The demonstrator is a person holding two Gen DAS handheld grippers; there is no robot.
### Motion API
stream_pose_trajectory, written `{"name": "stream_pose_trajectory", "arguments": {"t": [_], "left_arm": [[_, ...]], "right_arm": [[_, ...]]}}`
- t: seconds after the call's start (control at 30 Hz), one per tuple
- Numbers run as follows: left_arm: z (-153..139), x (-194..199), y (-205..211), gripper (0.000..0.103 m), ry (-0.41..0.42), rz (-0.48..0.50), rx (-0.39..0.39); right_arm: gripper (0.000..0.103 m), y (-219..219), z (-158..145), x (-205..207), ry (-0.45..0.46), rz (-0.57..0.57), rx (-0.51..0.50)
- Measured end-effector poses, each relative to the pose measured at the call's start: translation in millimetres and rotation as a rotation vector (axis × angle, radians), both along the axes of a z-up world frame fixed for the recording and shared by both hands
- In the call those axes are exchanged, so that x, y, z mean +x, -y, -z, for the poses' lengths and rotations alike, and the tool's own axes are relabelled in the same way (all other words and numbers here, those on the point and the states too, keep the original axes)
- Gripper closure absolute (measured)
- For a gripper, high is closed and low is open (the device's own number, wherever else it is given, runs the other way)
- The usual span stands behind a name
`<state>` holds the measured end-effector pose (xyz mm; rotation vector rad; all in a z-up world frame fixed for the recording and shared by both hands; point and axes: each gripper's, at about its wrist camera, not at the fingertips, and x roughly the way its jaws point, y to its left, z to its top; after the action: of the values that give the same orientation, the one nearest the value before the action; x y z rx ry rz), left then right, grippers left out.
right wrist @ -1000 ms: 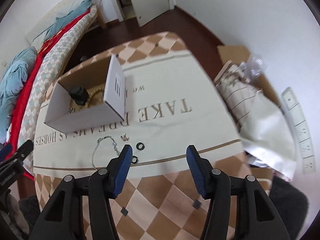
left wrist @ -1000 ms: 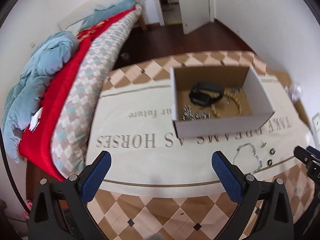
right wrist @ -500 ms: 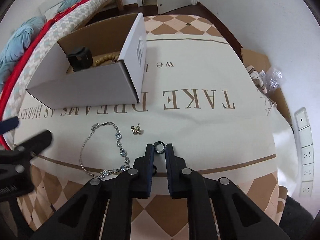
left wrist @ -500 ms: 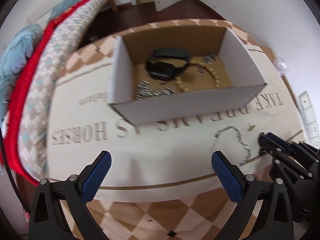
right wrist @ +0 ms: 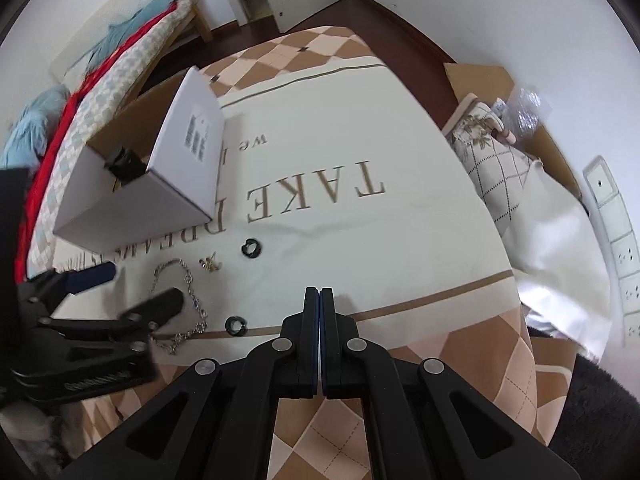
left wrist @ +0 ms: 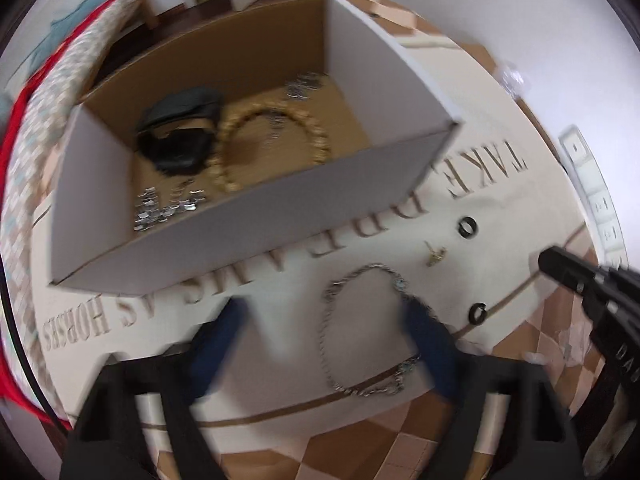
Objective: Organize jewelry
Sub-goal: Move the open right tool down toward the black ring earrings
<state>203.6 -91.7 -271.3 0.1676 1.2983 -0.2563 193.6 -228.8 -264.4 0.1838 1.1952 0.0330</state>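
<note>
The silver chain bracelet (left wrist: 370, 330) lies in a loose loop on the cream cloth of the surface (right wrist: 400, 240), just in front of the open cardboard box (left wrist: 256, 236), and the left gripper (left wrist: 324, 340) hangs over it with its blue-padded jaws closing on either side of the loop; the chain sits between them, not yet pinched as far as I can tell through the blur. That looks like the pickup for the box, which already holds a black watch (left wrist: 178, 138), a wooden bead bracelet (left wrist: 272, 144) and small silver pieces (left wrist: 166, 208). Around the chain wait the leftovers: a small gold earring (left wrist: 435, 255) and two black rings, one toward the box (left wrist: 467, 227) and one nearer the cloth's brown stripe (left wrist: 478, 313). The right gripper (right wrist: 320, 300) stands off to the side, jaws pressed together on nothing I can see, seemingly kept clear so the left has room to work.
</note>
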Motion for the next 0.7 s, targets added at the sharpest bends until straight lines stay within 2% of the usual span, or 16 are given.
{"name": "stream_pose_trajectory", "arguments": {"t": [0.07,0.1,0.13,0.23,0.37,0.57,0.7], "left_arm": [[-3,2,5,0.055,0.009,0.024,-0.005],[-5,3,6,0.083,0.012,0.033,-0.005],[-6,4,6,0.101,0.007,0.034,-0.003],[-6,8,-4,0.101,-0.011,0.006,-0.023],[-5,3,-31,0.103,-0.011,-0.056,-0.008],[-9,-8,-74,0.103,-0.009,-0.143,0.014],[-13,-15,-92,0.103,-0.001,-0.186,0.015]], "right_arm": [[0.102,6,0,1,0.000,0.020,0.007],[0.102,8,0,2,-0.002,0.026,0.013],[0.102,9,-1,2,-0.002,0.030,0.020],[0.096,9,-2,4,0.006,0.026,0.056],[0.069,0,-4,8,0.026,-0.016,0.148],[0.068,-31,0,21,0.051,-0.087,0.114],[0.068,-52,9,29,0.053,-0.127,0.024]]}}
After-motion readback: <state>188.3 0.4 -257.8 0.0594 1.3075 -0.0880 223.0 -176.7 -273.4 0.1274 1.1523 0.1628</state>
